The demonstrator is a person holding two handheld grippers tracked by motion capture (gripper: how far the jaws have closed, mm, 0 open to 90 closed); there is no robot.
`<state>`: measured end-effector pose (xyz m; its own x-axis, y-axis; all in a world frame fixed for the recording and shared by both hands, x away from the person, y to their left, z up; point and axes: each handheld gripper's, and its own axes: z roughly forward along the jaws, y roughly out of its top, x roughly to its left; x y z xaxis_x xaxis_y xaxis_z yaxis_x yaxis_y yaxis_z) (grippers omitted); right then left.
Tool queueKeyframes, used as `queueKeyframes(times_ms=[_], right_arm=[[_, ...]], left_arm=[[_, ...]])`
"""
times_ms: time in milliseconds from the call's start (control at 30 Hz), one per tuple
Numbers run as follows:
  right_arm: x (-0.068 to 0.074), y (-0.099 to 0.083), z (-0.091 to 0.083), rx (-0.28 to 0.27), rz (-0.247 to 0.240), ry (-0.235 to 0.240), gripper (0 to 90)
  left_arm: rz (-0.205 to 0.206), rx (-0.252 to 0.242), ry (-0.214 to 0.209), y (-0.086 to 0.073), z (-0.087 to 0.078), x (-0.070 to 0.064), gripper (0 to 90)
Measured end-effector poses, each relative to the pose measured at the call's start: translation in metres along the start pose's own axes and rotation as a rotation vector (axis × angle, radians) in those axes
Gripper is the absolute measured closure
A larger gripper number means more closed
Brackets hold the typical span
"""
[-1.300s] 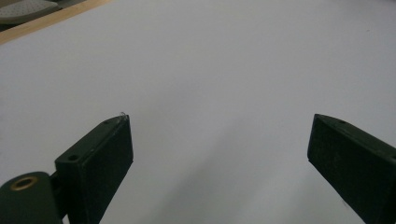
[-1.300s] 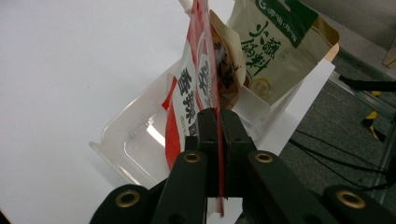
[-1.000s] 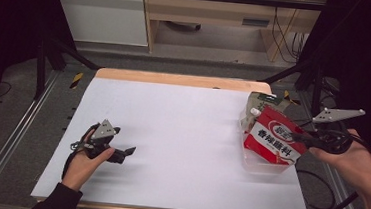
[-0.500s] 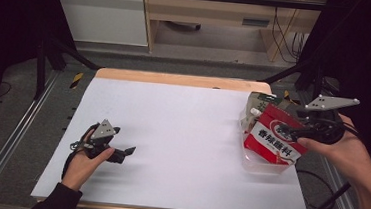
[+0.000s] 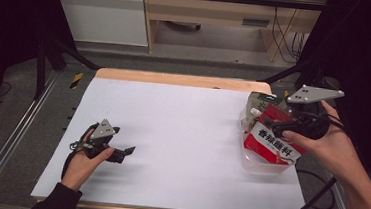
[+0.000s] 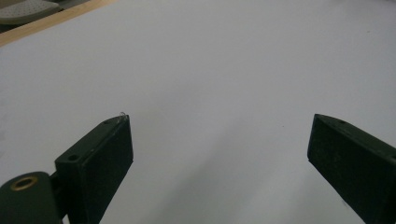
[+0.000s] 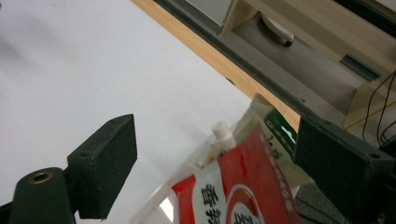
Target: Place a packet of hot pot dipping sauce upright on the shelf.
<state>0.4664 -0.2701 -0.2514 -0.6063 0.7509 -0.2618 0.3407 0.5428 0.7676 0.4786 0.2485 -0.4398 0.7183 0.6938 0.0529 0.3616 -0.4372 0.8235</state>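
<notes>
A red pouch (image 5: 273,144) with a white printed label stands in a clear plastic container (image 5: 264,165) at the table's right edge. A green and white pouch (image 5: 258,101) leans behind it. My right gripper (image 5: 275,122) hovers over the container, held in a hand. In the right gripper view its jaws stand open (image 7: 215,158) around the red pouch (image 7: 243,186) and its white spout (image 7: 223,133), not touching them. My left gripper (image 5: 119,152) rests low at the front left, open over bare white table (image 6: 219,149).
The white table top (image 5: 186,129) has a wooden far edge (image 5: 175,78). Beyond it are a grey floor and wooden furniture (image 5: 205,16). Metal rails (image 5: 4,155) run along the left side. Cables (image 5: 317,190) trail off the right edge.
The right gripper has risen and swung left and toward the far side, over the container. The left gripper has stayed put.
</notes>
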Motion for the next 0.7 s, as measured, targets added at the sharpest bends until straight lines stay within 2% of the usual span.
queueKeyframes(times_ms=[367, 567, 700], right_arm=[[0.038, 0.031, 0.006, -0.049, -0.055, 0.030, 12.9], [0.056, 0.040, 0.015, -0.077, -0.060, 0.058, 12.5], [0.065, 0.043, 0.022, -0.094, -0.045, 0.065, 11.7]], left_arm=[[-0.002, -0.004, 0.002, 0.000, -0.001, 0.001, 6.7], [-0.001, -0.001, 0.004, -0.001, -0.001, 0.001, 6.7], [-0.003, -0.004, 0.008, -0.001, -0.002, 0.002, 6.6]])
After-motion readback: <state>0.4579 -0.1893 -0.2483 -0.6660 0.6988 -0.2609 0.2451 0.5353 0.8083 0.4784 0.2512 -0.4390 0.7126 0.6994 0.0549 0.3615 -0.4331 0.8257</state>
